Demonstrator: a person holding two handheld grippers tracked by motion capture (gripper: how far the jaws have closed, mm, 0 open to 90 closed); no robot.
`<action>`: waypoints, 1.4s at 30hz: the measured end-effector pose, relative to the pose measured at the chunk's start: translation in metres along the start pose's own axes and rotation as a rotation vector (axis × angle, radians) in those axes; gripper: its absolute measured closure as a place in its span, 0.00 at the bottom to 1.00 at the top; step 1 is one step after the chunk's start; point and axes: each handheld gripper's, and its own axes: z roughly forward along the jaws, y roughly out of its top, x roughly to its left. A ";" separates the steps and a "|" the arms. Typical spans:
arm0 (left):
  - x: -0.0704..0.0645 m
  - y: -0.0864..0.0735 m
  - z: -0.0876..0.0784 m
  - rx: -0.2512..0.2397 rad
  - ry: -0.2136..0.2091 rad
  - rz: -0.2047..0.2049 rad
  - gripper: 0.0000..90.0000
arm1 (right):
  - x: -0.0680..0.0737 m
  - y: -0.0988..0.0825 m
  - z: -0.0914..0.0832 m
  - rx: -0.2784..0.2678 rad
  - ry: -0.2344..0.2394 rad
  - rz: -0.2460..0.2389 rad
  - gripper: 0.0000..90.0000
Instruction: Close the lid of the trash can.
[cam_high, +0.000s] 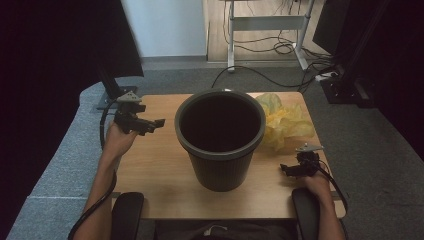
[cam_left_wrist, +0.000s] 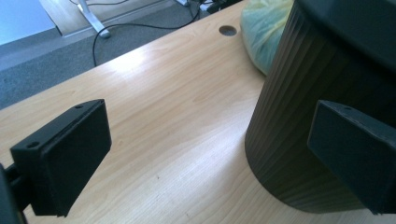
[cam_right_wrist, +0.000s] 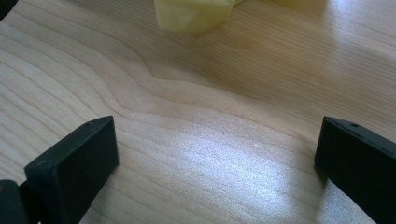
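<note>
Bin (cam_high: 220, 142), dark and ribbed, is standing upright at the middle of the wooden table (cam_high: 150, 170), between two hand-held grippers. Jaws of the left gripper (cam_high: 155, 123) are gaping wide and gripping nothing, pointing at the bin's wall from just beside it. Jaws of the right gripper (cam_high: 286, 170) are likewise spreading wide over bare wood, holding nothing, near the bin's base. A crumpled yellow plastic bag (cam_high: 285, 122) is lying behind the bin, touching its side.
</note>
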 end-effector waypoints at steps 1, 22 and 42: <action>0.000 -0.003 0.001 0.004 -0.001 0.002 0.00 | 0.000 0.000 0.000 0.001 0.001 -0.001 0.00; 0.011 -0.052 0.016 0.005 0.004 -0.026 0.00 | 0.000 0.000 0.000 0.001 0.001 -0.001 0.00; 0.020 -0.095 0.040 0.023 0.021 -0.074 0.00 | 0.000 0.000 0.000 0.000 0.001 0.000 0.00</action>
